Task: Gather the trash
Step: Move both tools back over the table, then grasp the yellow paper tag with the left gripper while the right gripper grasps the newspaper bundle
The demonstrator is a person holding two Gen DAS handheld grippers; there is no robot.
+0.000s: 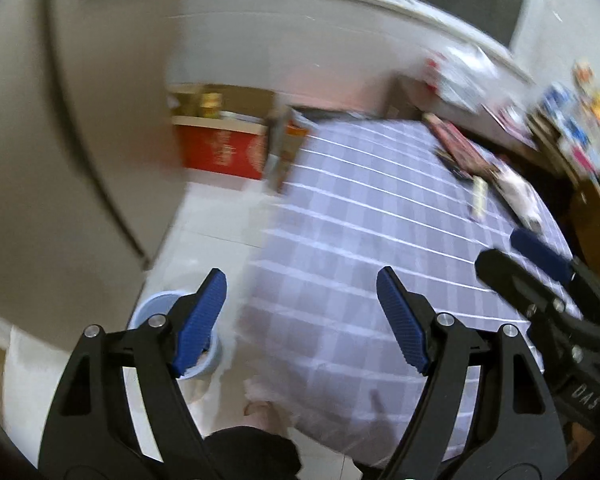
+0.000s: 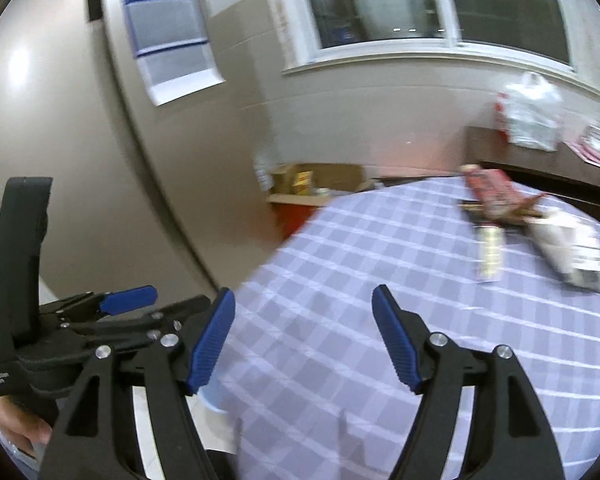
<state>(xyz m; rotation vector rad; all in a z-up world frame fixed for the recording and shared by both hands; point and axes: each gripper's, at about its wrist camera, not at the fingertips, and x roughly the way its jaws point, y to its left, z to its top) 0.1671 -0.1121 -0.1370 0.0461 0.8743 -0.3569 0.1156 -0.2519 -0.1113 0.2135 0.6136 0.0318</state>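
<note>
The left gripper (image 1: 302,280) is holding its ribbed blue fingers (image 1: 204,320) spread wide, gripping nothing, hanging over the edge of the table (image 1: 360,200) with its lilac checked cloth. The right gripper (image 2: 303,300) is gaping just as wide and empty above the same cloth. The trash is lying at the table's far side: a red crinkled wrapper (image 2: 492,196), a pale flat strip (image 2: 491,252) and a white crumpled packet (image 2: 568,248). A light-blue round bin (image 1: 156,312) is standing on the tiled floor beside the table.
</note>
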